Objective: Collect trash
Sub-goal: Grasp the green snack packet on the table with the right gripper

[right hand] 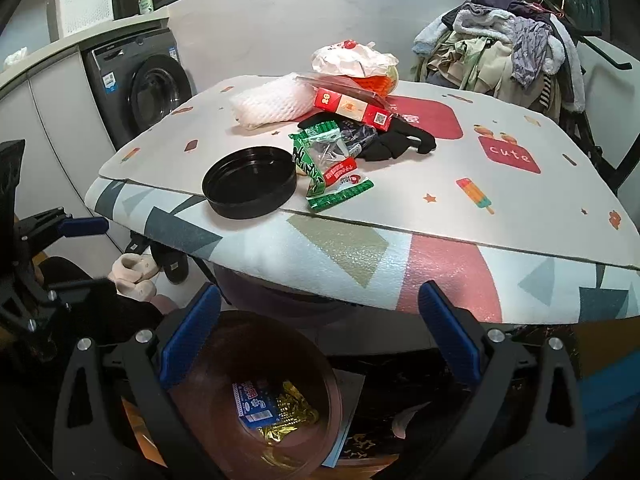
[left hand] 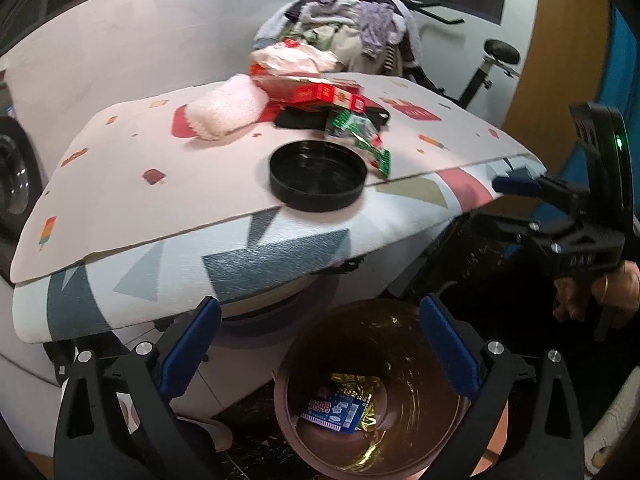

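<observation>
A brown trash bin stands on the floor under the table edge, with a blue wrapper and gold foil in it. My left gripper hangs open above the bin, nothing between its blue pads. My right gripper is also open and empty, just right of the bin. On the patterned table lie a black round lid, green snack wrappers, a red box, white foam netting and a black cloth.
A plastic bag sits behind the red box. A heap of clothes lies beyond the table, a washing machine stands to the left, and slippers lie on the floor. A person's hand holds the other gripper.
</observation>
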### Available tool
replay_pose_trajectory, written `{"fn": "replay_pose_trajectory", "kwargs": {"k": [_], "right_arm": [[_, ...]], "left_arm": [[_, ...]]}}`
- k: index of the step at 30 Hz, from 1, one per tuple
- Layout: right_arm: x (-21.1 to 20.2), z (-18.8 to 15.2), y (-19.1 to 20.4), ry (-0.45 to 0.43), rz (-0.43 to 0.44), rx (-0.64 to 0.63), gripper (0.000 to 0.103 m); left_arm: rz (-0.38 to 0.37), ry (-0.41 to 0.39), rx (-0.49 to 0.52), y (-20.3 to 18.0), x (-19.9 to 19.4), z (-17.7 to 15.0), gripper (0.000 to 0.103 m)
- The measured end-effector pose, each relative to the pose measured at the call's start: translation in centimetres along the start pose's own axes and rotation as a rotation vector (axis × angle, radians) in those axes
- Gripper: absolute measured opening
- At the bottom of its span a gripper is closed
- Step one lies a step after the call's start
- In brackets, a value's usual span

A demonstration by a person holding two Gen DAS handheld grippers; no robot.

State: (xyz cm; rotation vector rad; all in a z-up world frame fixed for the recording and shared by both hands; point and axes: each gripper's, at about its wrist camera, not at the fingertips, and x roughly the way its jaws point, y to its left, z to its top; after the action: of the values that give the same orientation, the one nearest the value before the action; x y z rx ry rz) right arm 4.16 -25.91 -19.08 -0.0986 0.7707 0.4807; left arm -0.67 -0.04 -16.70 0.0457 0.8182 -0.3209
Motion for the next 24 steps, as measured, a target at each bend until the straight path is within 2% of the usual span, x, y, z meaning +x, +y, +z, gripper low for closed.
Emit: {"fn": "replay_pose_trajectory", "kwargs": {"k": [4, 7, 10, 16, 20, 24], "right_arm": [[-0.1, 0.1, 0.1, 0.001, -0.035, -0.008, 0.097], [-0.3, 0.5, -0.1, -0.001, -0.051, 0.006, 0.097], [-0.6, 0.8, -0.9, -0.019, -0.02, 0.034, 0.097], [-0.9, 1.9, -2.0, -0.039, 0.029, 0.07, 0.097], [-0.2, 2.6, -2.2, 0.012, 0.057, 0.05, 0.097], [0.8, 3.1, -2.5, 0.058, 0.027, 0.038, 0.097]], "left_arm": [[0.039, -0.036, -0.027, 0.9, -0.6, 0.5, 0.097], [0.086, -0.105, -0.016, 1.4, -1.7, 1.2, 0.097], [0.139, -0.164, 0.019, 1.9, -2.5, 2.2, 0.097], [0.172, -0.224, 0.018, 3.8, -3.6, 4.9, 0.097], [0.211, -0.253, 0.047, 4.3, -4.1, 6.7, 0.097], [0.22, -0.248, 0.065, 4.6, -4.1, 8.0, 0.097]]}}
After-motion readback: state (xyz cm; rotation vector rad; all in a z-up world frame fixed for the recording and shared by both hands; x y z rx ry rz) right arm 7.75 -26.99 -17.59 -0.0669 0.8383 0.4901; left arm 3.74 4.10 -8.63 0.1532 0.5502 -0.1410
